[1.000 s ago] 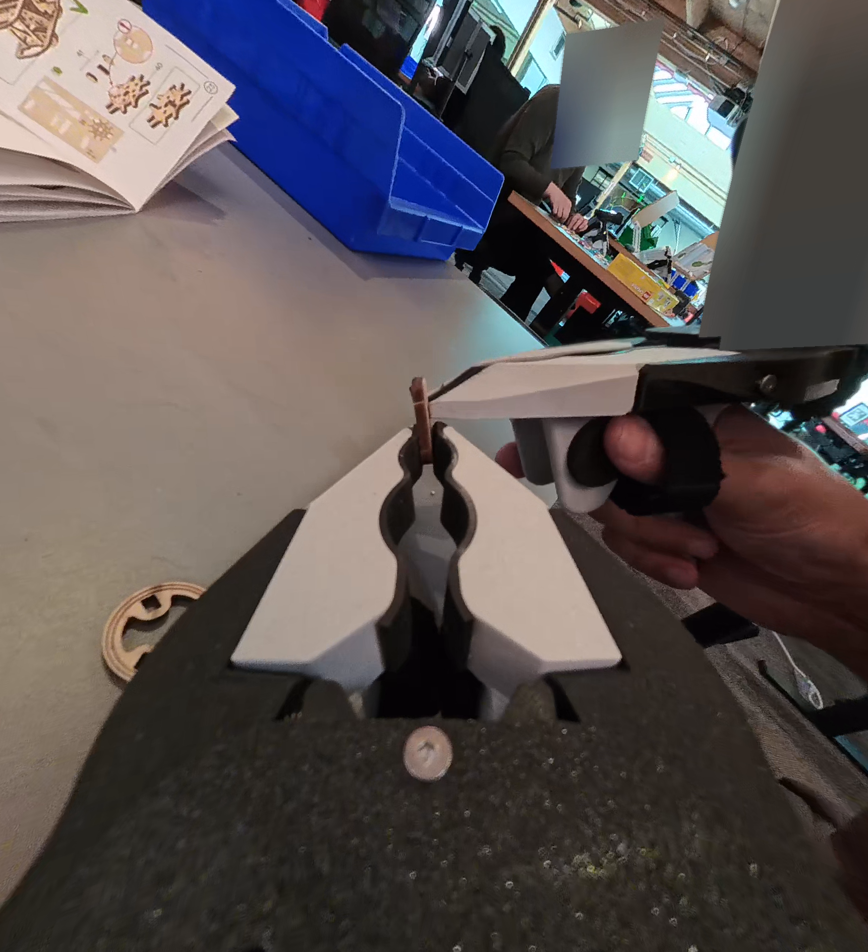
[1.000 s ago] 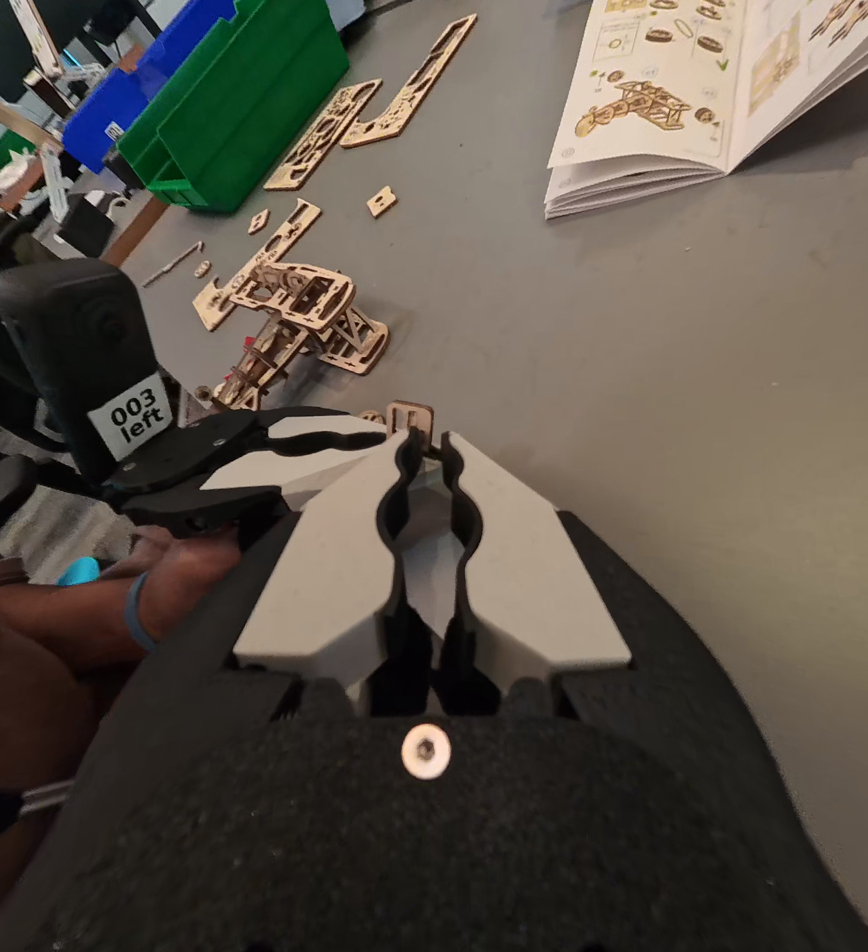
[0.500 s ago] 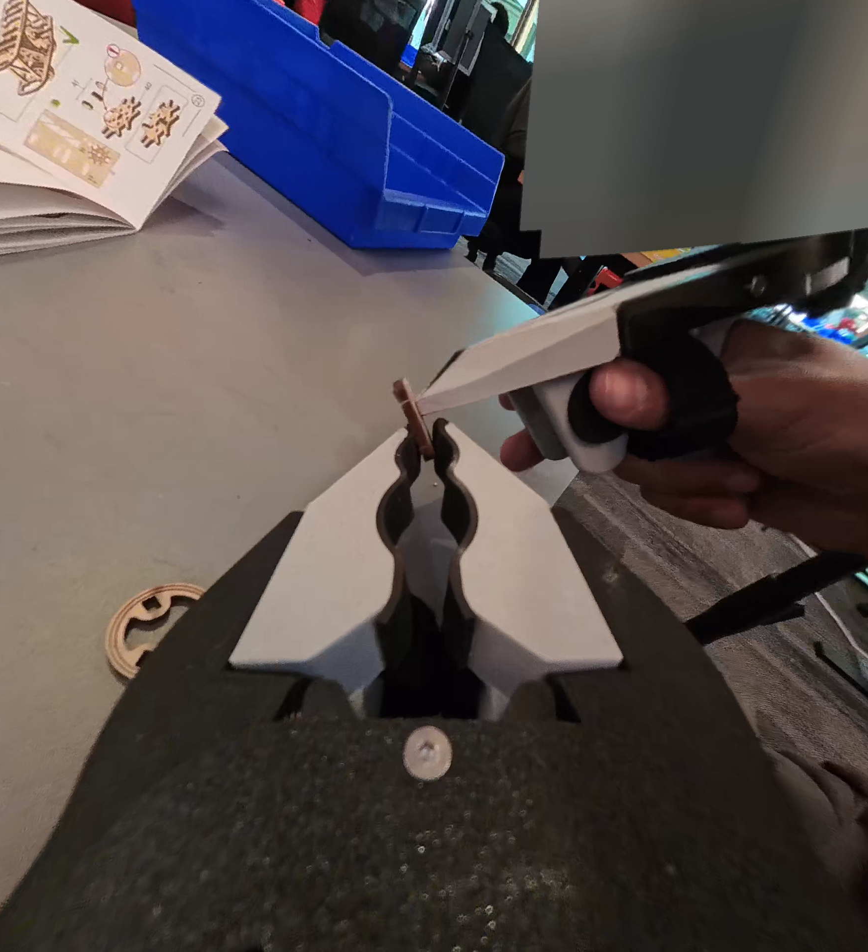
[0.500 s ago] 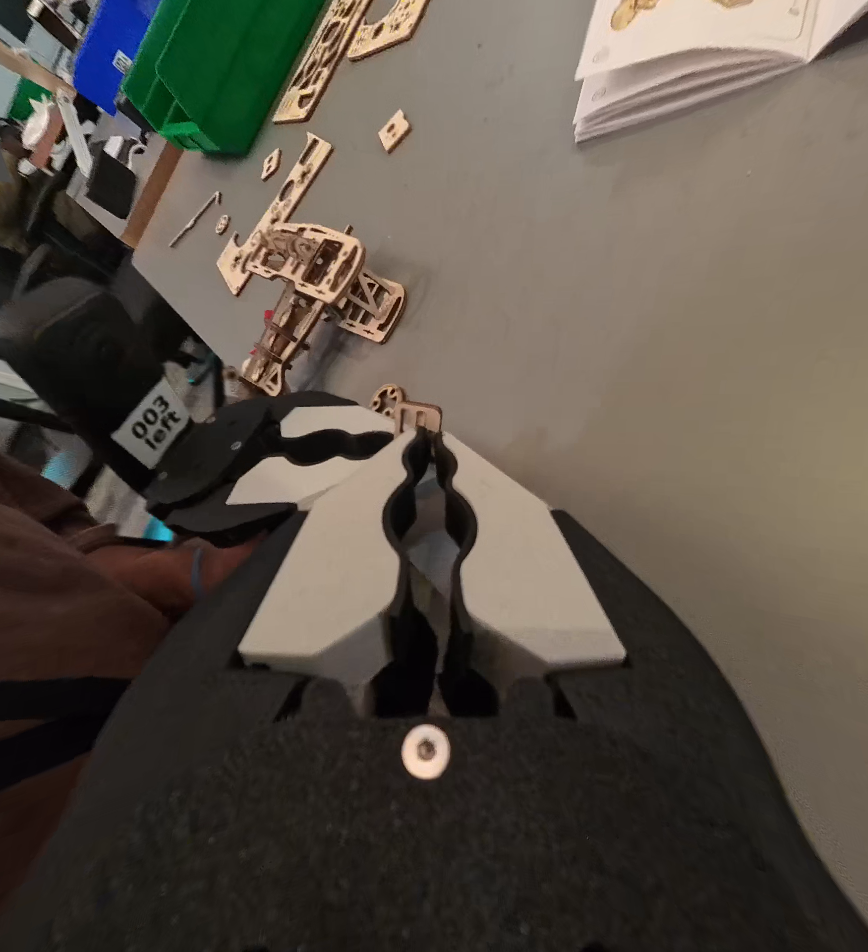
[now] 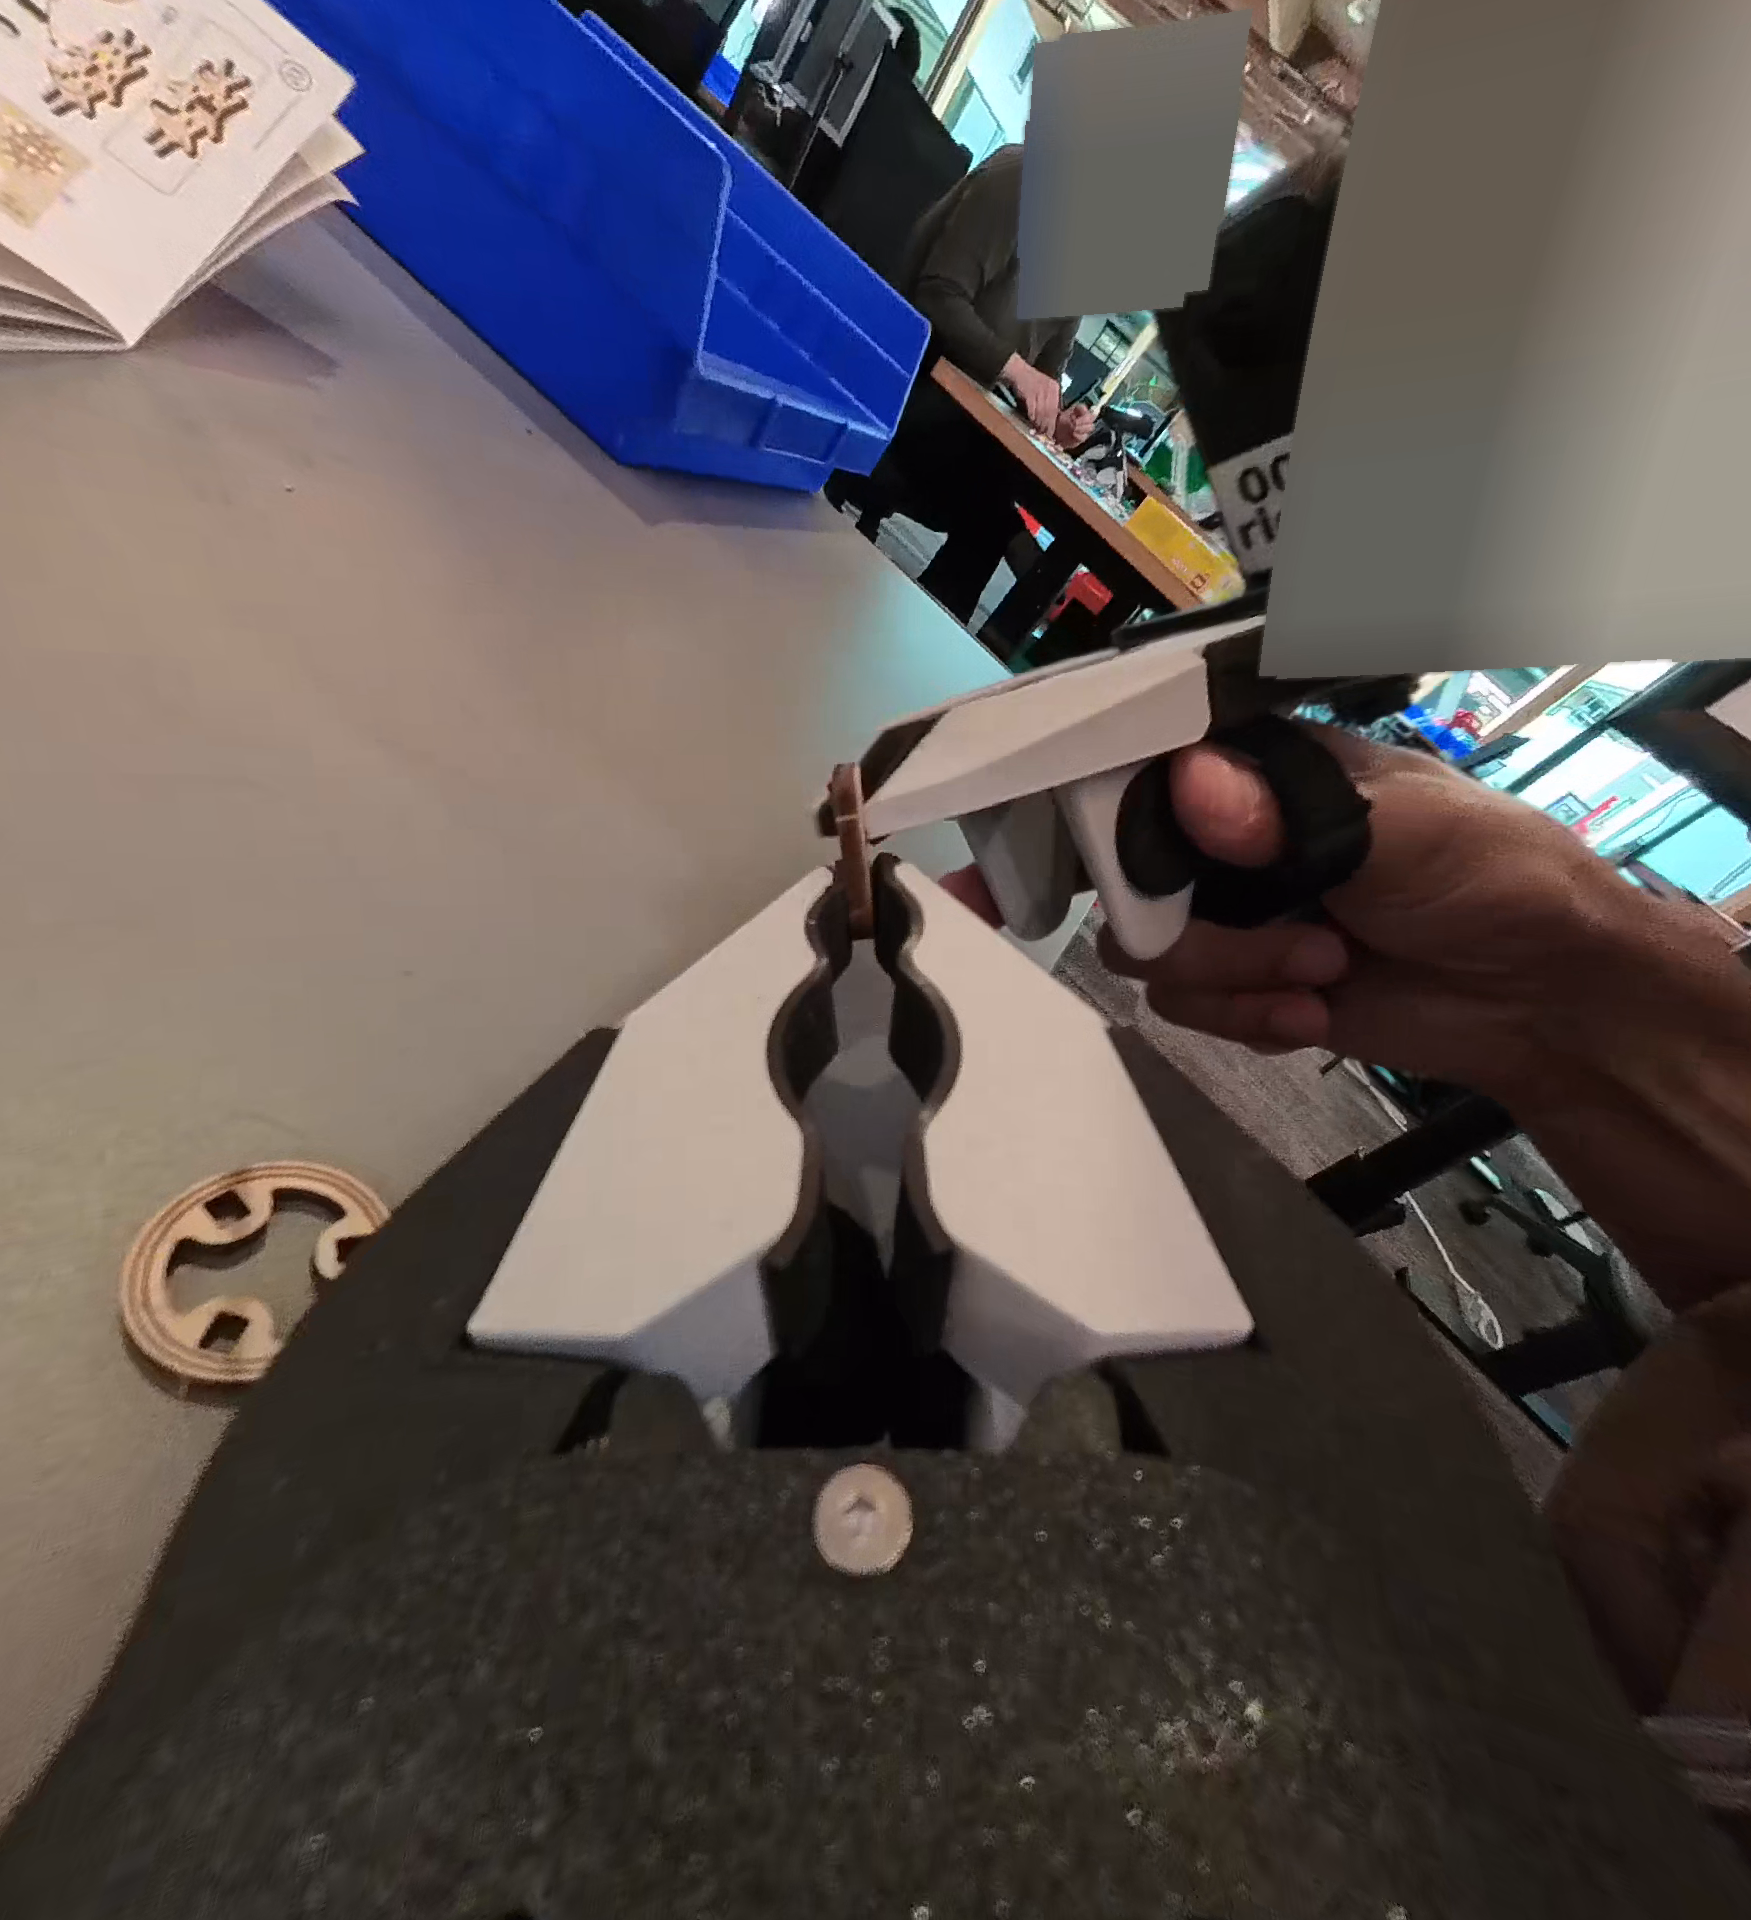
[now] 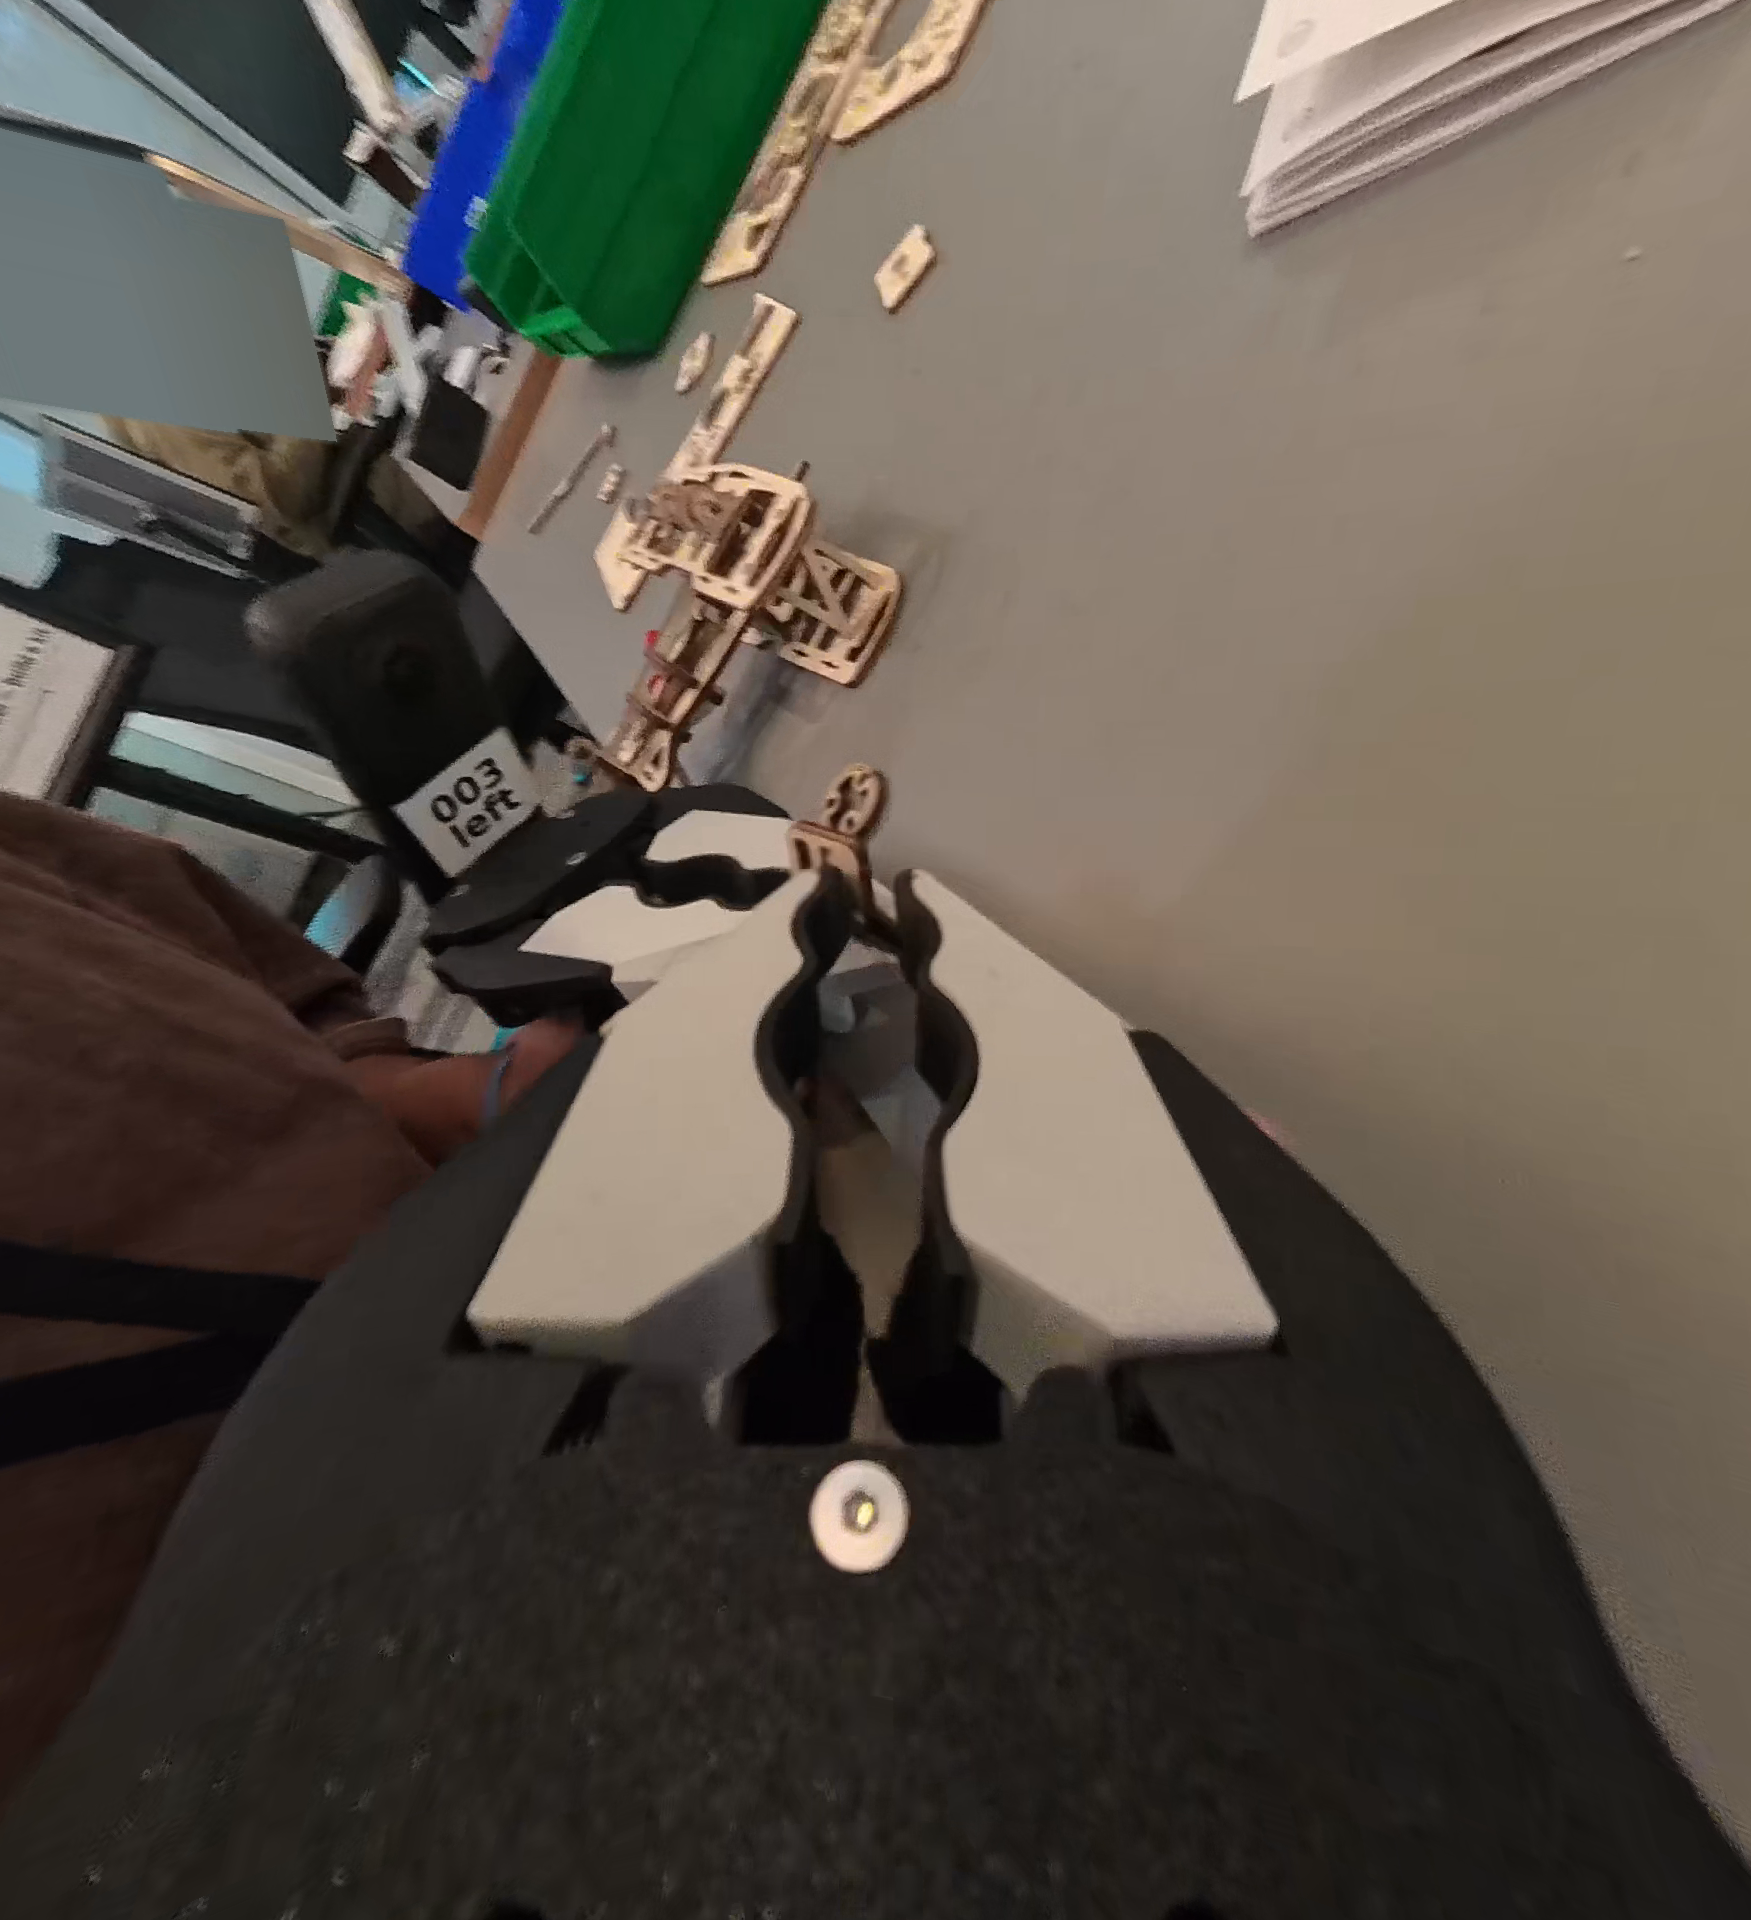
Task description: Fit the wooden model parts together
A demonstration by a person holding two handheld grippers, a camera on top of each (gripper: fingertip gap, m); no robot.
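My left gripper (image 5: 855,883) is shut on a small flat wooden part (image 5: 853,868) and holds it above the grey table (image 5: 331,779). My right gripper (image 5: 845,816) comes in from the right in a person's hand, and its tip is closed on the top of the same small part. In the right wrist view my right gripper (image 6: 860,894) pinches the part (image 6: 829,847), with the left gripper (image 6: 642,894) beside it on the left. I cannot tell whether one piece or two joined pieces are held. A wooden ring (image 5: 227,1273) lies flat on the table to the left.
A blue bin (image 5: 590,260) and an open instruction booklet (image 5: 71,156) lie at the back. A partly built wooden model (image 6: 746,582), punched sheets (image 6: 850,62), loose small parts and a green bin (image 6: 642,156) lie along the table. People work at another table (image 5: 1058,488).
The right gripper has tilted and rolled while both tips stay on the small part. The part now stands more upright between the left fingertips.
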